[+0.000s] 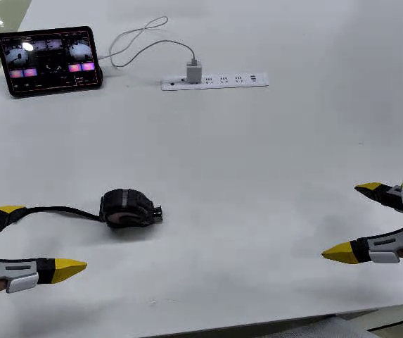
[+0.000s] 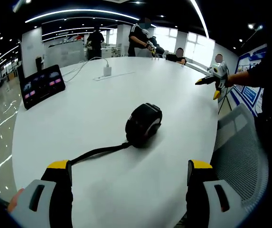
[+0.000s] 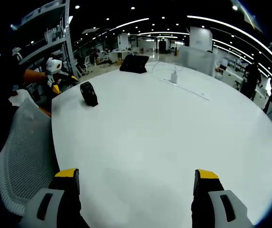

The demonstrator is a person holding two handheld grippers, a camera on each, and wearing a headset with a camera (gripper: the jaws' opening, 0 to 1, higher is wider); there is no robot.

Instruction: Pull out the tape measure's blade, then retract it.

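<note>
I am holding the left gripper [image 1: 46, 238] low over the near left edge of the worktop [image 1: 257, 176], its jaws spread wide and gripping nothing. In the left gripper view both yellow-tipped jaws are pointing across the white surface at the tape measure [image 2: 144, 123], which is lying just ahead of them and a little apart. It is resting on its side, a dark, rounded case. Its black wrist strap [image 2: 100, 152] is trailing back toward my left gripper and reaching the tip of one jaw. I cannot tell whether strap and jaw are touching. I am seeing no length of blade drawn out of the case.

I am keeping the right gripper [image 1: 342, 220] over the near right edge of the worktop, well apart from the tape measure, jaws likewise spread and empty. In the right gripper view the tape measure is sitting far off to the left.

Further out, at the far side of the worktop, a tablet [image 1: 48, 60] is standing propped up with its screen glowing. To its right a white power strip [image 1: 215, 81] is lying flat with a charger [image 1: 193, 72] plugged in, and a grey cable [image 1: 141, 42] is looping from the charger toward the tablet. A mesh chair [image 3: 24, 142] is standing beside the near edge.
</note>
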